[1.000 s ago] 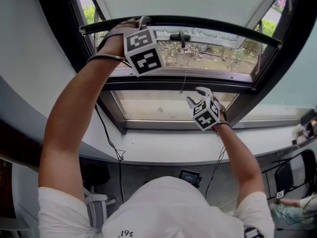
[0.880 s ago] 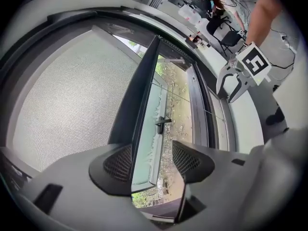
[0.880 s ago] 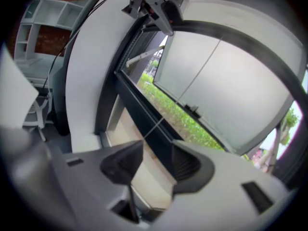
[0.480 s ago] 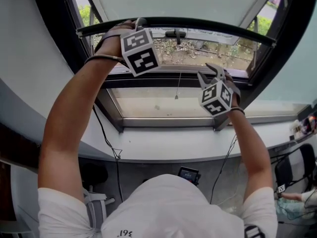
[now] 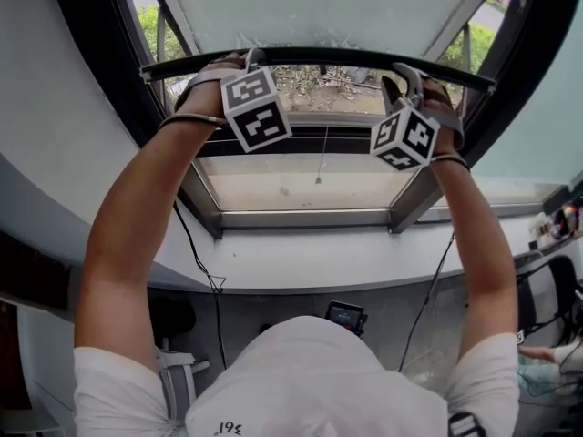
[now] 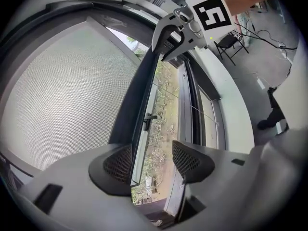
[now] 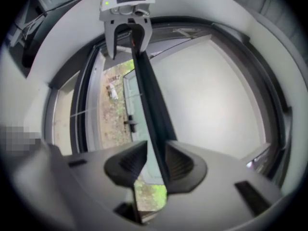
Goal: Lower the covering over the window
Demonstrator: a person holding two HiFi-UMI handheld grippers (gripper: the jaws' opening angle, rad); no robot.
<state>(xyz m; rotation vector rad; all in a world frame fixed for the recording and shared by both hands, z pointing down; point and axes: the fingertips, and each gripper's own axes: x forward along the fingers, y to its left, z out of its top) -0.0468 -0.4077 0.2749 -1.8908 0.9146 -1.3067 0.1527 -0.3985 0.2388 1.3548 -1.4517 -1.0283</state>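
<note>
Right claw [image 7: 156, 152]: jaws have just been closing, pads now pressed on the dark bottom bar [image 7: 149, 95] of the blind [image 7: 211, 95]; left claw [image 6: 151, 155]: jaws apart, same bar between them, lying against one pad only; claws sit near opposite ends of the bar; blind covers the upper part of the window [image 5: 301, 185], lower panes bare; thin cord [image 5: 321, 153] hangs below mid-bar.
</note>
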